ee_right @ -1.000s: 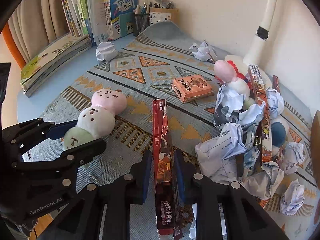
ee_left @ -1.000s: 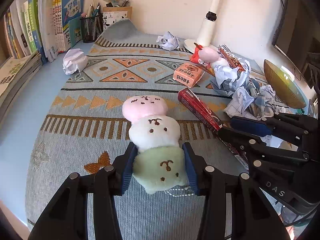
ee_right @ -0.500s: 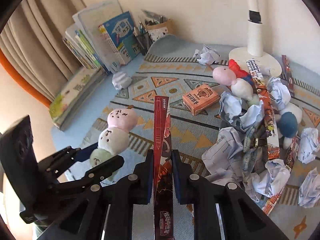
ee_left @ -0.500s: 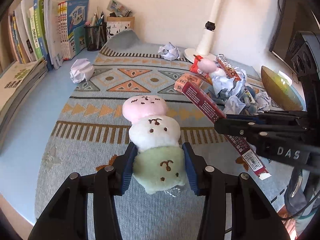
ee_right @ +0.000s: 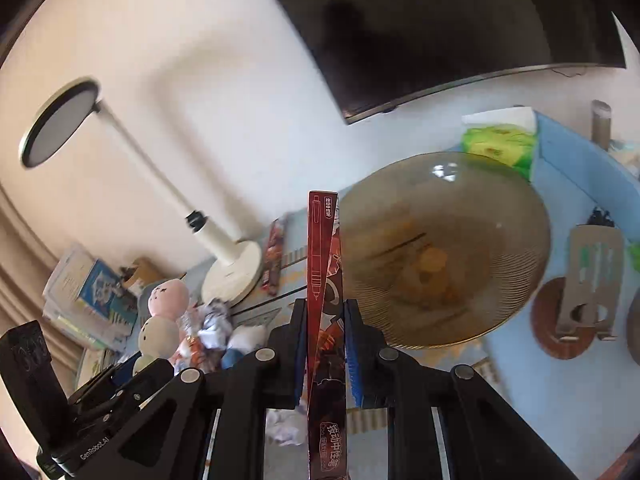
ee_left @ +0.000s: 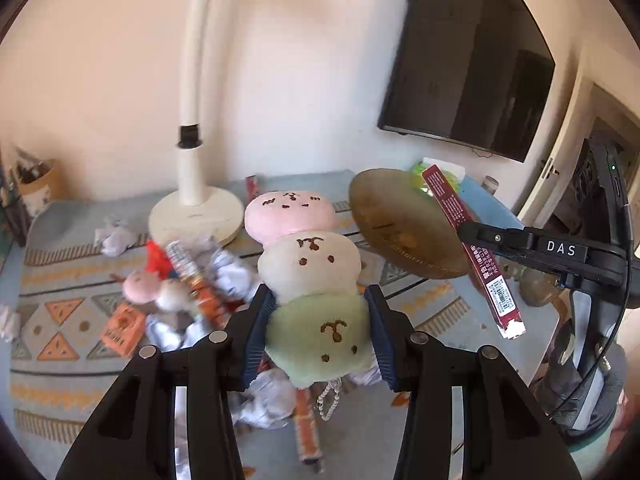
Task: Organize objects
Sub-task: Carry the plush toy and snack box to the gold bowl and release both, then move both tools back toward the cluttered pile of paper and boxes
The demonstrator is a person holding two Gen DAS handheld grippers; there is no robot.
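While its blue pads [ee_left: 259, 326] are squeezing the green bottom ball from both sides, the left gripper [ee_left: 318, 330] is holding the soft dango toy [ee_left: 310, 268] up in the air above the patterned mat [ee_left: 60, 320]. The toy is standing up between the fingers, with the white ball in the middle and the pink ball on top, and a little bead chain [ee_left: 330, 398] is hanging under it. The right gripper [ee_right: 326, 344] is pinching the long red pen box [ee_right: 323, 288] tight between its two pads [ee_right: 354, 354], and the box is sticking up past them, off the mat. In the left view this box [ee_left: 470, 252] is slanting across the right gripper's black finger. Just behind the box, the big brown glass plate [ee_right: 480, 208] is sitting on the blue table [ee_right: 580, 168]. Under the toy, crumpled paper balls [ee_left: 268, 396], a small orange box [ee_left: 122, 330] and another little plush [ee_left: 154, 288] are lying mixed together on the mat. Farther back, the white lamp [ee_left: 194, 208] is standing by the wall, and a dark screen [ee_left: 468, 60] is hanging above the table.
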